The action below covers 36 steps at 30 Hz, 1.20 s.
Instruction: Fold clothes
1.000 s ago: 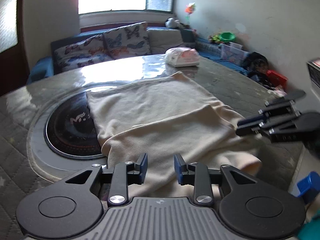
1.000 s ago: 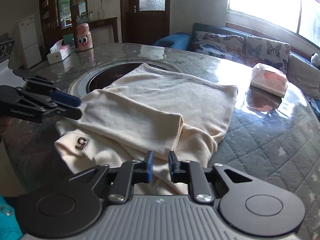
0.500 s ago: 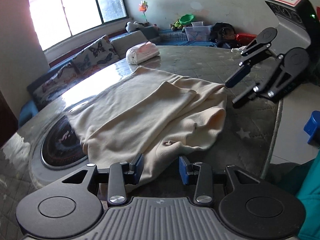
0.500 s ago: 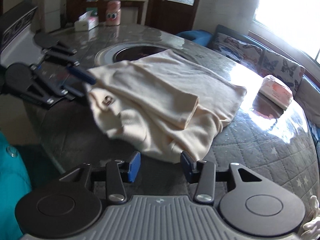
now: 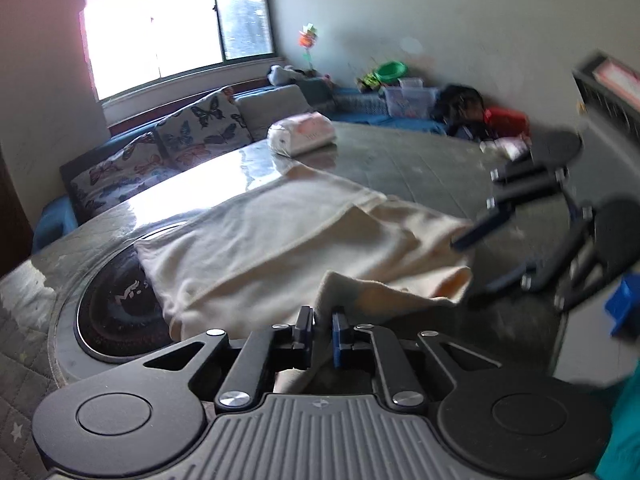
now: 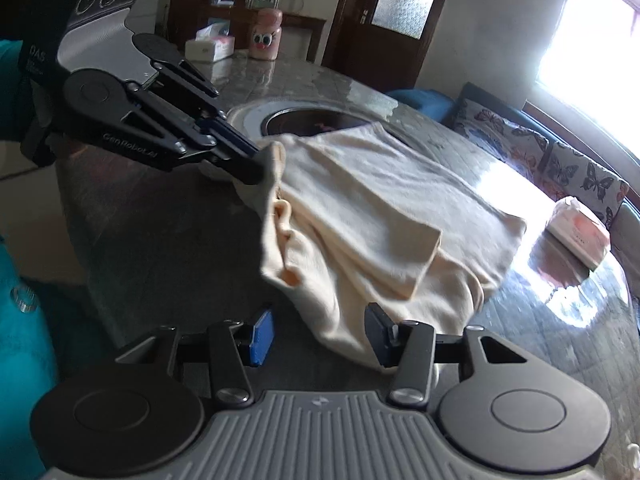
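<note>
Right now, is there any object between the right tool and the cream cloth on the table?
Nothing visible. The right tool is opening, with the near edge of the cream cloth lying directly between its fingers. The left tool is closing on the cloth's other corner, off to the side.

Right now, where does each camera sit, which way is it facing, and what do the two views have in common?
Left wrist: rides the left gripper, facing the window and sofa; its closing jaws pinch the cream garment; right gripper at right.
Right wrist: rides the right gripper, facing the dark door; jaws opening, cloth between them unpinched; a teal sleeve at left.
Shared: garment, round table, tissue pack.
</note>
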Available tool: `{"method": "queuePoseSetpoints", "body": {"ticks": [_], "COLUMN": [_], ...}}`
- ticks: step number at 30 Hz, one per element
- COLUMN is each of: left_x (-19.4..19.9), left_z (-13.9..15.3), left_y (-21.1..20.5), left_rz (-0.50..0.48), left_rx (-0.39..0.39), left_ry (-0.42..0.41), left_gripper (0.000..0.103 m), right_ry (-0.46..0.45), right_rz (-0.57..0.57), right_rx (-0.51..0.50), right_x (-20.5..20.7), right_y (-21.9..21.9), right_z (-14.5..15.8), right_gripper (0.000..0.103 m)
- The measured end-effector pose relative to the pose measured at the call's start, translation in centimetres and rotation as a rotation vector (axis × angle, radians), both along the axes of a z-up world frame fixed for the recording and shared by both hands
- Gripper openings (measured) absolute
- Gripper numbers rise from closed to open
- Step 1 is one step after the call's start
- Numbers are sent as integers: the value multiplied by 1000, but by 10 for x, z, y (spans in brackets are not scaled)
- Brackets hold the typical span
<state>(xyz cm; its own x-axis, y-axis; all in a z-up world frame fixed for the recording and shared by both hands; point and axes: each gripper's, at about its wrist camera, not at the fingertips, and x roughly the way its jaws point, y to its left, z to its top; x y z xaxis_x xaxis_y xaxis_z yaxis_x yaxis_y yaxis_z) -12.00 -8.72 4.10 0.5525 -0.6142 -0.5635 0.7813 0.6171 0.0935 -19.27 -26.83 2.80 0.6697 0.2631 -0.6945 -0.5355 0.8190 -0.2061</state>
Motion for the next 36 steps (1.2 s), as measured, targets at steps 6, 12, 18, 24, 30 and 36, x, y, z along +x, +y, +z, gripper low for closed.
{"method": "queuePoseSetpoints", "body": {"ticks": [6,12,18,24,30,36], "left_x": [17,4,-10,-4,-12,-35], "left_z": [1,-5,-16,-20,-7,11], "left_y": [-1,10,13,16,24,34], "left_rz": [24,11,1,-1,-4,-11], "left_rx": [-28,19,106,116,63,24], "left_ry": [39,38,-26,-23,-14,8], "left_gripper": [12,31,39,9,5,5], "right_ry": [28,38,27,21,-12,-32], "right_rz": [-37,-90,-115,-121,-114,-74], "right_rx": [95,167,212,219,243,249], "right_x": [25,42,53,48,33,4], "right_y": [0,-13,-20,-16,-16,-15], "right_z": [-2,9,20,17,25,44], "right_gripper": [20,11,11,8,7,7]}}
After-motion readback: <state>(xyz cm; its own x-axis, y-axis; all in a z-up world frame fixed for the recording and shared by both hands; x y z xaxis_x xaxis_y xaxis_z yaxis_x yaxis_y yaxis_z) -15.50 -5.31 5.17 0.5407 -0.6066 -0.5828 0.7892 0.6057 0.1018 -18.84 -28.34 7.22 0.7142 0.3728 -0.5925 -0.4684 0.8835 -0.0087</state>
